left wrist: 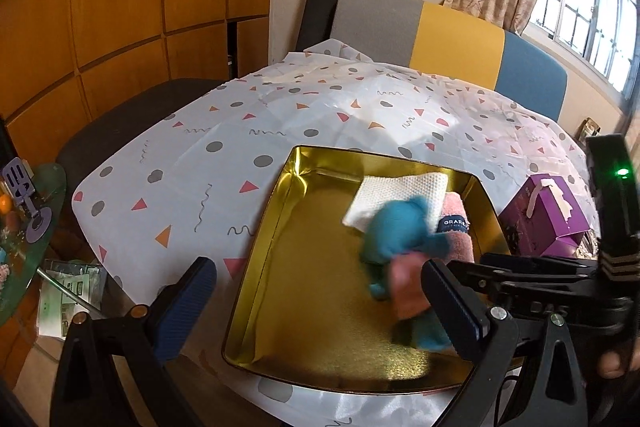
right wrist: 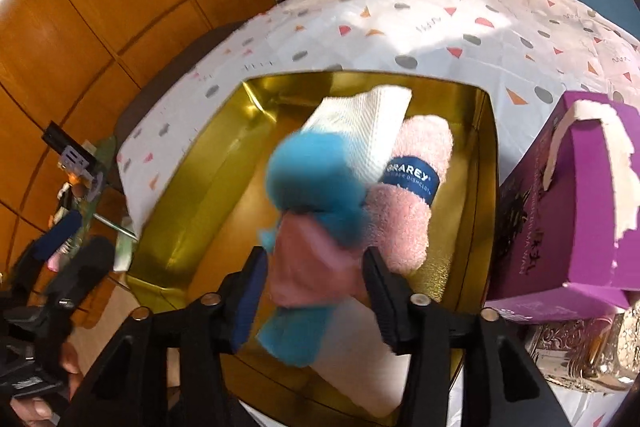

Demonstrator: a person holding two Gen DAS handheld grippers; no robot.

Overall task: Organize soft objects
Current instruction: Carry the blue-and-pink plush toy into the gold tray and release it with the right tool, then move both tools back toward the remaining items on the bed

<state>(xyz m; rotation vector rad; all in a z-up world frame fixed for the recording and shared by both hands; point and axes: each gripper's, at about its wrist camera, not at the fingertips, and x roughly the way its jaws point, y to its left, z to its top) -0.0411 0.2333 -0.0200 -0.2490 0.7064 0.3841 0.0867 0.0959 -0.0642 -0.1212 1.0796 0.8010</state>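
A gold tin tray lies on the patterned tablecloth. Along its far right side sit a folded white cloth and a rolled pink dishcloth with a blue band. A blurred blue and pink plush toy hangs over the tray, its pink part between the fingers of my right gripper, which stands open around it. My left gripper is wide open over the tray's near edge, holding nothing. More white cloth shows under the toy.
A purple cardboard box stands just right of the tray, with a silver ornate item in front of it. A grey, yellow and blue chair back is behind the table. A cluttered glass side table sits at left.
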